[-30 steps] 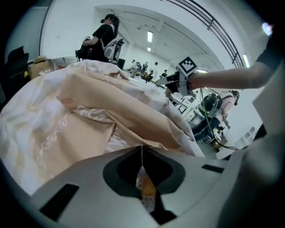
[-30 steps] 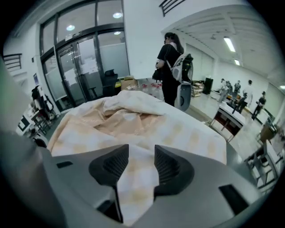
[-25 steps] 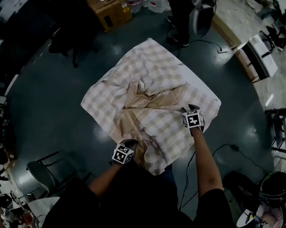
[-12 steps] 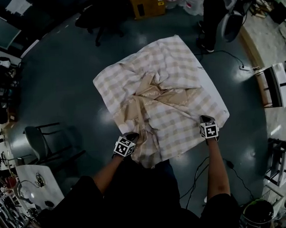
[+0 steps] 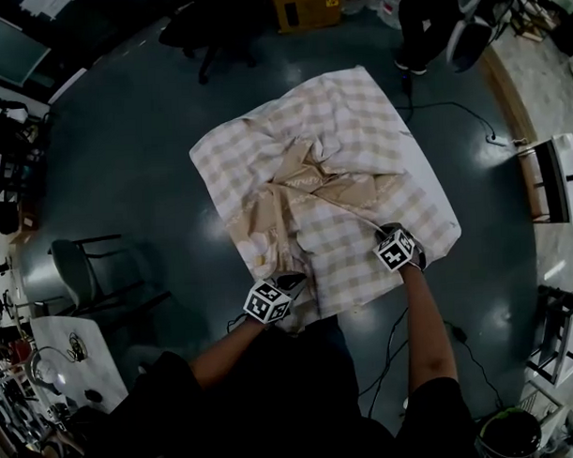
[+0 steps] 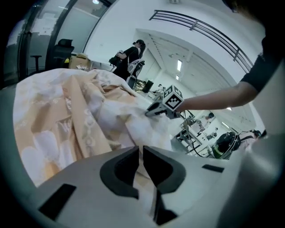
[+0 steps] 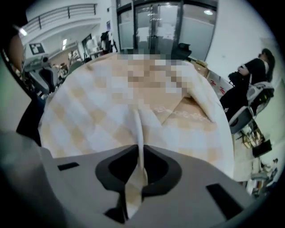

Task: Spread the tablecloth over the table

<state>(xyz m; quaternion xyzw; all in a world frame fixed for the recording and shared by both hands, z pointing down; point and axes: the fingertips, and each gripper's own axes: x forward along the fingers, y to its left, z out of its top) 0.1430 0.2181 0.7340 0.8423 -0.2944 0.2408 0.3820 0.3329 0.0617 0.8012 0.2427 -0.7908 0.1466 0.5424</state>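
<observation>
My left gripper [image 5: 292,282] clamps the cloth [image 5: 332,128] at its near edge, and my right gripper [image 5: 391,232], jaws just loosening, pinches a fold; I'd pull both outward evenly.

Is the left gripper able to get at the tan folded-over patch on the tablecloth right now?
Probably yes: the tan fold lies just beyond the left gripper with nothing between. But its jaws are shut on the tablecloth at its near edge, so it must let go first.

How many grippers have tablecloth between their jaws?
2. The left gripper is shut on the tablecloth at its near edge; the right gripper, toward the right corner, has a fold between jaws that have just been opening.
</observation>
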